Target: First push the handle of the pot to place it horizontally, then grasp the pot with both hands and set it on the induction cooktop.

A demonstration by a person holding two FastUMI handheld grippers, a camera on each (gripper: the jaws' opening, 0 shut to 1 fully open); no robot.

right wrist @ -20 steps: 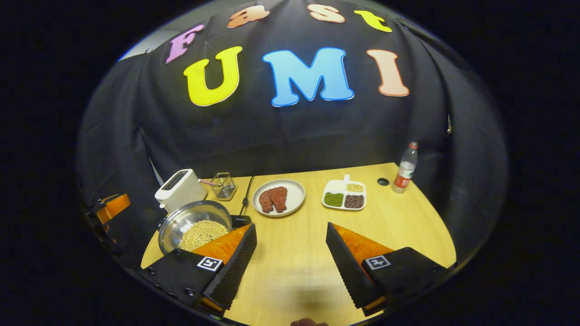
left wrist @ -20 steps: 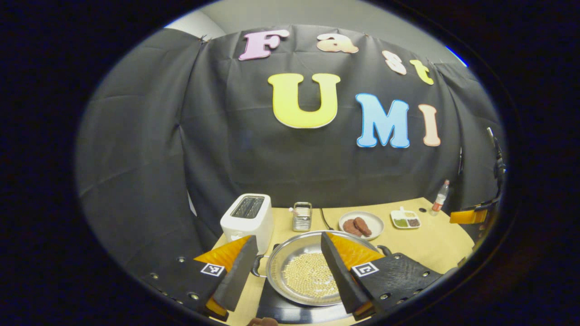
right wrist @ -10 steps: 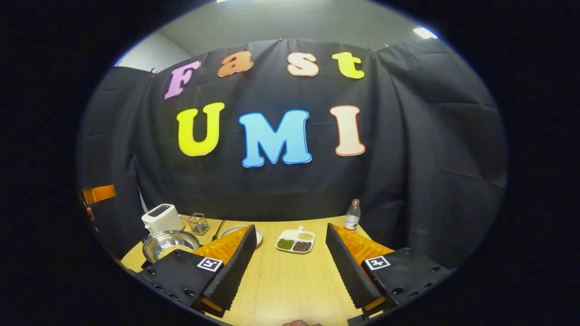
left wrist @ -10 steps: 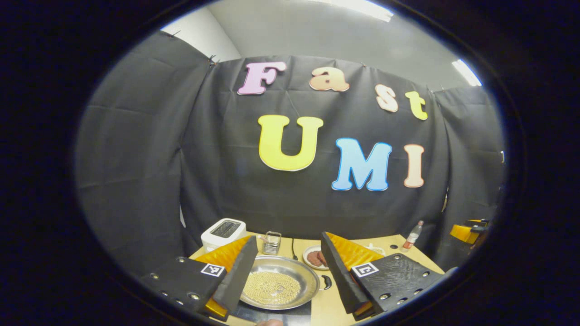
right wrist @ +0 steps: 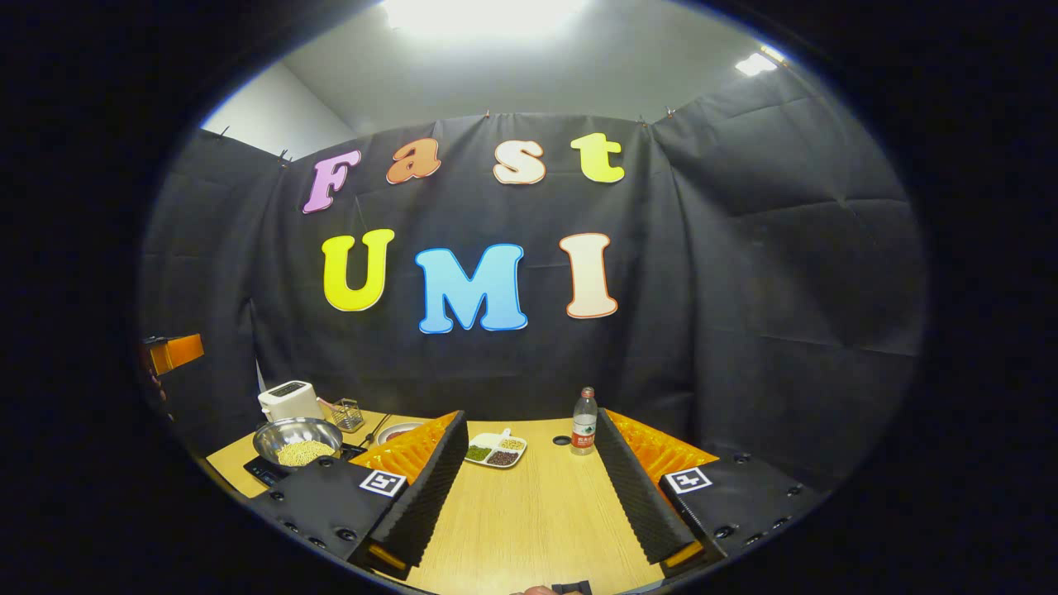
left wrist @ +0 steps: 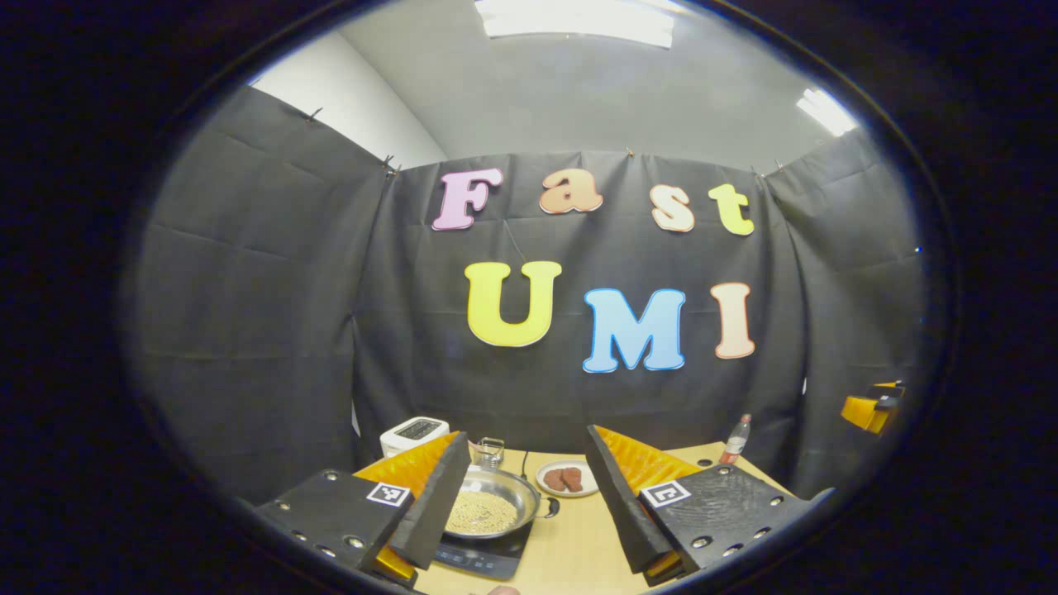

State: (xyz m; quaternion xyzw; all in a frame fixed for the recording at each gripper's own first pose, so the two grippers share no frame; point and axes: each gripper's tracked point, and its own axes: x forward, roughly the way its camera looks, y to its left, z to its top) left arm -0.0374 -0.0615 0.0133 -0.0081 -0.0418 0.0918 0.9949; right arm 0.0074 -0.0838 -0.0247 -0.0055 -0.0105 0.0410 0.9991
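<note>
Left gripper view: pot [left wrist: 489,511] sits on the induction cooktop [left wrist: 483,559] at 7 o'clock; left gripper [left wrist: 525,496] and right gripper [right wrist: 529,475] gape wide, empty. Placement looks finished; nothing more needed.

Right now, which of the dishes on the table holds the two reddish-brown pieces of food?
The round white plate, behind the pot on the cooktop. The other dish, the divided tray, has small compartments of green, yellow and dark grains.
</note>
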